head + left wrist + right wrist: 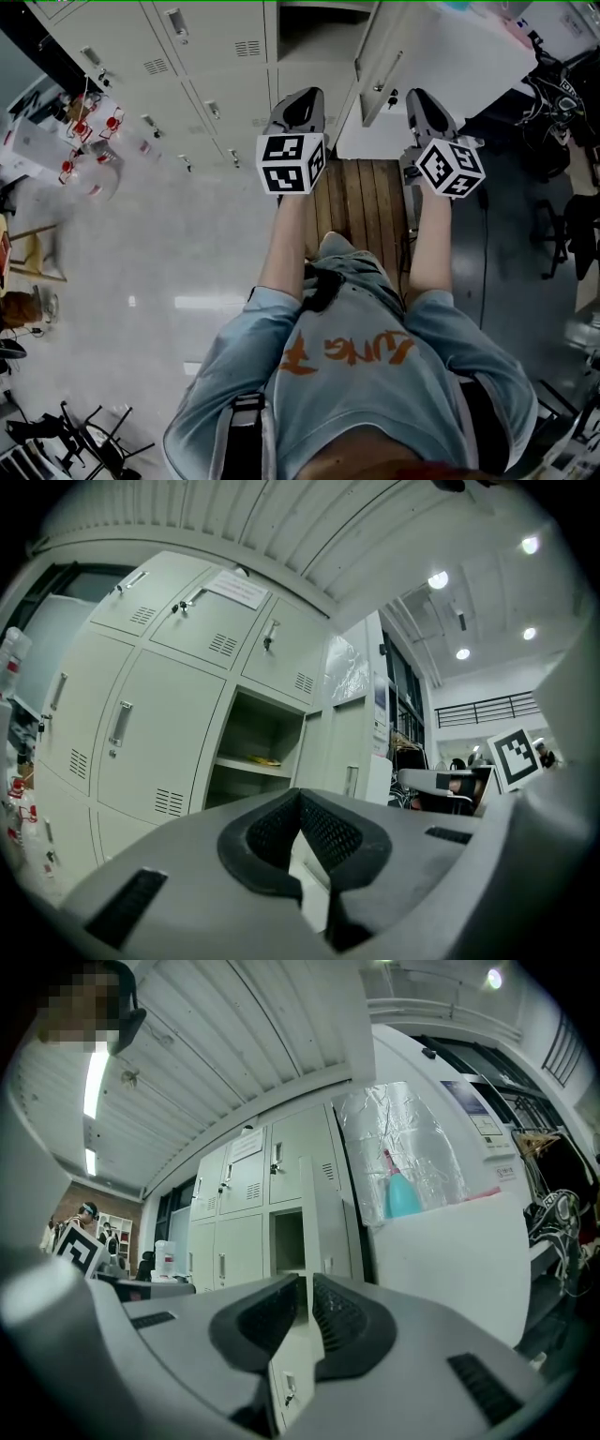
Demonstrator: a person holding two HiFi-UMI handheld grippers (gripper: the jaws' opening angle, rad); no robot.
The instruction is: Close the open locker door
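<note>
The left gripper (298, 105) and right gripper (427, 108) are both raised, jaws pressed together on nothing. Ahead, the flat grey metal locker door (382, 56) juts out from its compartment (319, 23), apart from both, above a slatted wooden bench (361, 202).

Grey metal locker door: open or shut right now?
Open. The pale grey metal locker door stands swung out, exposing the inner shelf.

Pale grey locker door (379, 56), light-blue shirt (375, 394)
</note>
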